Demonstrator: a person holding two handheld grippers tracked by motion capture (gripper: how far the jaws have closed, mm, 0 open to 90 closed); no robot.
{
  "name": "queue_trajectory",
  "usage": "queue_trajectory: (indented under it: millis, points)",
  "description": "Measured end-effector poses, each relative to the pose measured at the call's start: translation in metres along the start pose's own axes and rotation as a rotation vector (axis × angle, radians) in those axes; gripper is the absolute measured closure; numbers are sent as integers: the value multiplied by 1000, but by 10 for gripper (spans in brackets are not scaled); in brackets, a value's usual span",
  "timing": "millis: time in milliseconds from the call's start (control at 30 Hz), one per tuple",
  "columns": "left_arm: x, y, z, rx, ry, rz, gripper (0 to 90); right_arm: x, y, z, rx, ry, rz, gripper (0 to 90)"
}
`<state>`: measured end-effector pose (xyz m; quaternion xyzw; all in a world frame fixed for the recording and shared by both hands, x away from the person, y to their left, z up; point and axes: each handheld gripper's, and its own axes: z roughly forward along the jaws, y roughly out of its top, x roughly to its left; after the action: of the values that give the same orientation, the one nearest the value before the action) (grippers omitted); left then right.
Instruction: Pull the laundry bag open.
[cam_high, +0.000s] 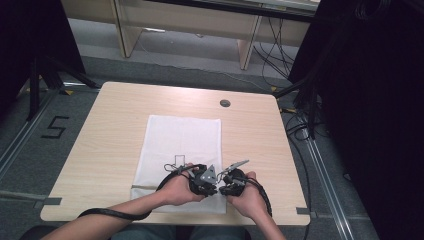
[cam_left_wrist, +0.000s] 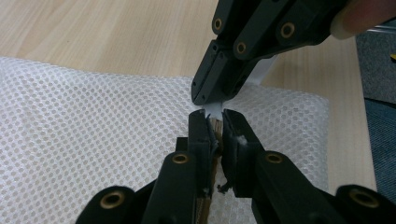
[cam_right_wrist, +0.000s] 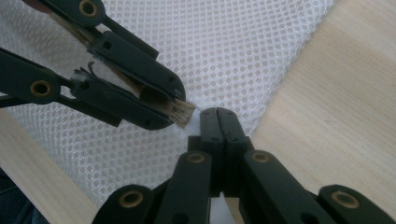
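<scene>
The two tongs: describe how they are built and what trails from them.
Both the left tongs and the right tongs are black, with linked bars joined by brass-coloured rivets. Each carries a grey three-cornered plate on top. A black cable trails from the left one. The forearms are bare.

In the high view the hands and grippers hide the white mesh bag's (cam_high: 180, 145) near edge around five o'clock, and what the left gripper (cam_left_wrist: 215, 122) pinches, perhaps a zipper pull, is too small to tell

The high view looks forward and down from above the near edge of the table (cam_high: 260, 130). Both gripper views sit close over the white mesh bag (cam_left_wrist: 93, 130), facing each other across its edge, sharing that mesh and the tabletop.
</scene>
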<state>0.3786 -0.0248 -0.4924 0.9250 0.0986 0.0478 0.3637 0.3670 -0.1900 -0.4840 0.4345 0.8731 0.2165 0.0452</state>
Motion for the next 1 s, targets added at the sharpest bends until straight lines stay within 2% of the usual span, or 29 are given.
queue_trajectory:
  millis: [67,133,233,400,467,533,600,700,733,800,833,1000]
  points:
    - [1,-1,-1,8,0,1,820,0,0,0,1,-2,10,900]
    - [1,-2,-2,-8,0,-7,820,-2,0,1,-15,3,-18,900]
    - [2,-3,-6,-8,-4,-23,820,-2,0,1,-14,2,-17,900]
    - [1,-4,-10,-17,-1,-19,820,-2,0,0,-7,6,1,900]
    - [2,-4,-12,-18,1,-1,820,-3,0,1,-16,8,-6,900]
    - [1,-5,-13,-21,-1,-20,820,-2,0,1,-14,10,-2,900]
    - [3,-6,-14,-25,-1,-8,819,-3,0,1,-15,13,0,900]
    - [2,-6,-15,-28,-4,-23,820,-4,0,1,-20,15,-6,900]
    - [2,-7,-15,-30,-3,-24,820,-3,-1,1,-18,19,12,900]
    - [2,-7,-16,-34,0,-10,820,-4,-1,1,-22,17,-1,900]
    - [2,-7,-15,-35,-2,-26,820,-4,-1,1,-21,18,0,900]
    - [1,-8,-17,-37,1,-24,820,-4,-1,1,-23,20,2,900]
